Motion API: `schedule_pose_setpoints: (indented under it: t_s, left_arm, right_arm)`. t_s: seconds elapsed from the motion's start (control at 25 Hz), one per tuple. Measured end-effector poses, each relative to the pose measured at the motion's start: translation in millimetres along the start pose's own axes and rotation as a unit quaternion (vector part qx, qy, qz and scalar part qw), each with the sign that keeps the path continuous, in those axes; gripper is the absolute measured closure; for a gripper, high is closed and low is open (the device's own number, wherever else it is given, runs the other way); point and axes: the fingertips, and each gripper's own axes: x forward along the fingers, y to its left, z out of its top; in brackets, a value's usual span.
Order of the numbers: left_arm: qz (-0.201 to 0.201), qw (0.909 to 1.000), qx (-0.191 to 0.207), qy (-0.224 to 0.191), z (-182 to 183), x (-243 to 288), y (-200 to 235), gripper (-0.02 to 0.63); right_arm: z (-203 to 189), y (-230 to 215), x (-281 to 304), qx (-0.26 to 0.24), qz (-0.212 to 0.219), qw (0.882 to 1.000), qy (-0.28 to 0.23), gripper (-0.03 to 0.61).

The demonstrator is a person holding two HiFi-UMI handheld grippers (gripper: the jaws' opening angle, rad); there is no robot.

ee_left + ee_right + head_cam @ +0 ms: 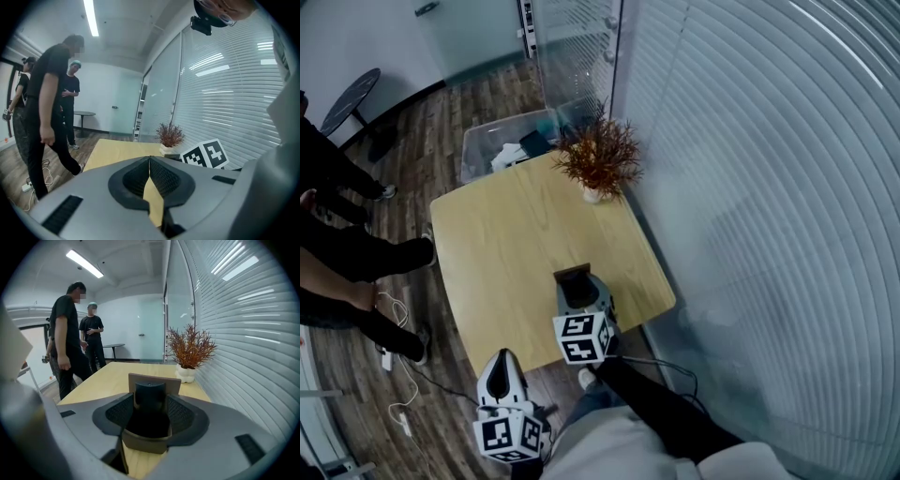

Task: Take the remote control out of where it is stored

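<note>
On wooden table by blinds, right gripper gripping remote control

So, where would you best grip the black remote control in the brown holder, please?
Grip the black remote control by its exposed top, from the near side, jaws across its width: it stands upright, and the brown holder walls its back.

handheld claw pair and operator clothing
left claw and right claw: grey moulded shells, black ribbed pads, each with a white cube printed with black square markers. operator wears a black sleeve and a pale grey top.
</note>
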Motion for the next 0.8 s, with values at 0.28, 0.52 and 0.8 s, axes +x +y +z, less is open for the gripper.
schedule_pose_setpoints:
  t_s: [0.28,0.52,0.8]
  left_arm:
    - [0.002,1.0000,0.003,0.003,-2,0,4,0.604]
    - [0.005,1.0000,0.002,0.002,-4,2,5,0.604]
    - [0.002,1.0000,0.004,0.000,0,-3,11,0.604]
  right_arm:
    - [0,-2,2,-0.004,-0.017,1.000,-0.001,0.374]
    - [-3,-2,4,-0.002,-0.003,1.000,-0.003,0.391]
    - [-1,6,0,-0.007,0.010,1.000,0.000,0.396]
